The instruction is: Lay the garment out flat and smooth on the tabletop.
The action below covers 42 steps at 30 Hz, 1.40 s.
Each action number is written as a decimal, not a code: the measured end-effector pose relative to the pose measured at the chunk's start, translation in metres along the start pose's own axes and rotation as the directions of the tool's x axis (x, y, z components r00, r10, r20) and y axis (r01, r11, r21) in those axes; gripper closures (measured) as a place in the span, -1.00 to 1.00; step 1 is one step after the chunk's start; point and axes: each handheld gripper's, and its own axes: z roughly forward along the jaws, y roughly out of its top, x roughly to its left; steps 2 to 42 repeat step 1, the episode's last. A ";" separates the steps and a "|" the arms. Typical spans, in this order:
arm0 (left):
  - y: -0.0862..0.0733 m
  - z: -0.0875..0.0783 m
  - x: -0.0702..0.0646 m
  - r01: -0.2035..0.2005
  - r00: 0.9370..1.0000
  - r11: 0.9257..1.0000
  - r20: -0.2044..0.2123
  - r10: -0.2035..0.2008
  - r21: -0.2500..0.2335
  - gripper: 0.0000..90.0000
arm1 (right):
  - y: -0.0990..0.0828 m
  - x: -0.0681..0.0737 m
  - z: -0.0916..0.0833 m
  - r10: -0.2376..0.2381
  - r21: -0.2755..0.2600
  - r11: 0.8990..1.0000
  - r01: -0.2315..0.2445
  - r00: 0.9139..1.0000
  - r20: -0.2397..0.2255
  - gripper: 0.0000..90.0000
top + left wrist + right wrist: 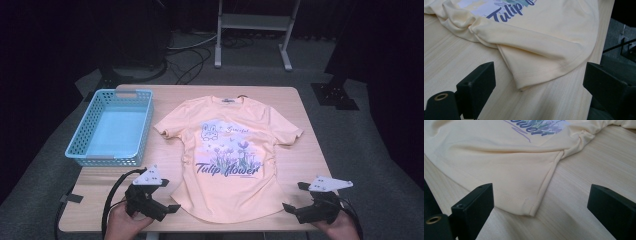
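A pale peach T-shirt (227, 160) lies spread face up on a light wooden tabletop (300, 165), its neckline toward the far edge and its hem toward the person, the printed words "Tulip flower" and a bunch of tulips across the chest. At the near edge, the left claw (167, 196) sits just beside the shirt's lower left corner, held in the person's left hand (122, 225), its jaws wide apart and gripping nothing; in the left gripper view that hem corner (524, 83) lies flat on the wood between the two black jaws, touching neither. The right claw (295, 197) mirrors it at the shirt's lower right corner, held in the right hand (342, 227), jaws likewise spread wide and empty; the right gripper view shows the stitched corner (530, 210) and the side seam running up from it, framed between the jaws but clear of both. Gathered folds mark each side of the shirt at waist level (the cloth there is bunched into small pleats). A light blue perforated basket (142, 132) stands on the left part of the tabletop, just beside the shirt's left sleeve. Beyond the tabletop, cables (192, 52) trail over a grey floor in front of a white metal stand (252, 22).
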 end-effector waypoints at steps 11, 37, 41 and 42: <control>-0.004 -0.002 -0.001 0.006 1.000 1.000 -0.004 -0.006 -0.010 -0.77 | -0.001 0.001 0.000 0.001 -0.005 1.000 -0.001 1.000 -0.001 -0.86; -0.004 -0.002 -0.001 0.006 1.000 1.000 -0.004 -0.006 -0.010 -0.77 | -0.001 0.001 0.000 0.001 -0.005 1.000 -0.001 1.000 -0.001 -0.86; -0.004 -0.002 -0.001 0.006 1.000 1.000 -0.004 -0.006 -0.010 -0.77 | -0.001 0.001 0.000 0.001 -0.005 1.000 -0.001 1.000 -0.001 -0.86; -0.004 -0.002 -0.001 0.006 1.000 1.000 -0.004 -0.006 -0.010 -0.77 | -0.001 0.001 0.000 0.001 -0.005 1.000 -0.001 1.000 -0.001 -0.86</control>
